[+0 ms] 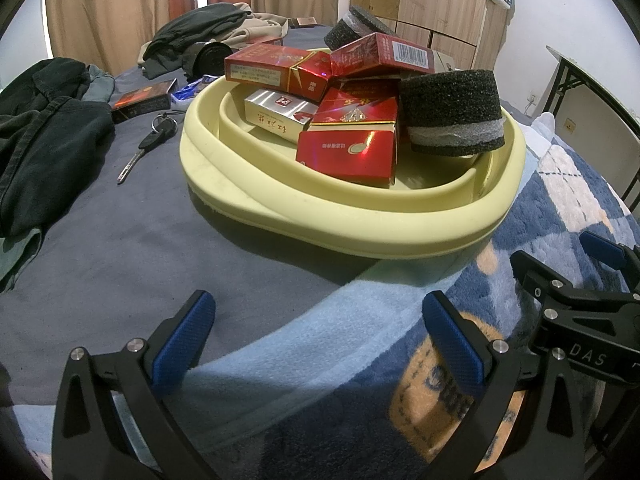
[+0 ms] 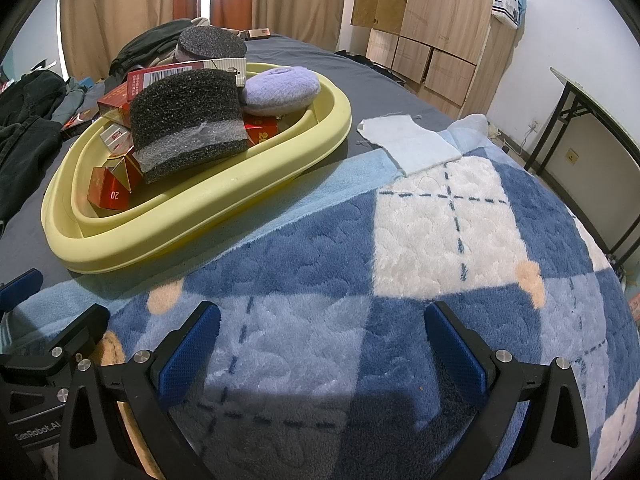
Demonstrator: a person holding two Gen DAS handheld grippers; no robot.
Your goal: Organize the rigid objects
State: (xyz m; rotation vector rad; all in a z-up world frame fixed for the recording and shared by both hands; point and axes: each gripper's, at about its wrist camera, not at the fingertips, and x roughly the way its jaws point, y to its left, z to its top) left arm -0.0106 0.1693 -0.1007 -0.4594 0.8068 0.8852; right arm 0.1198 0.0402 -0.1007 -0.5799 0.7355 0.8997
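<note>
We find the yellow tray [image 1: 352, 236] resting on the grey bedsheet [image 1: 120, 248], heaped with red cartons [image 1: 348, 156] and two black foam rolls [image 1: 452, 114]. Our left gripper [image 1: 316, 336] and right gripper [image 2: 322, 340] hover near the tray over the checked blanket [image 2: 400, 280], jaws spread and empty. A key [image 1: 144, 148] lies left of the tray.

sharp, evenly lit fisheye views, dark vignetted corners

Pale yellow basin [image 1: 280, 208], red cartons [image 1: 348, 156], black-and-grey foam [image 1: 452, 116], lilac cushion [image 2: 280, 88], blue-white checked blanket [image 2: 400, 240]
</note>
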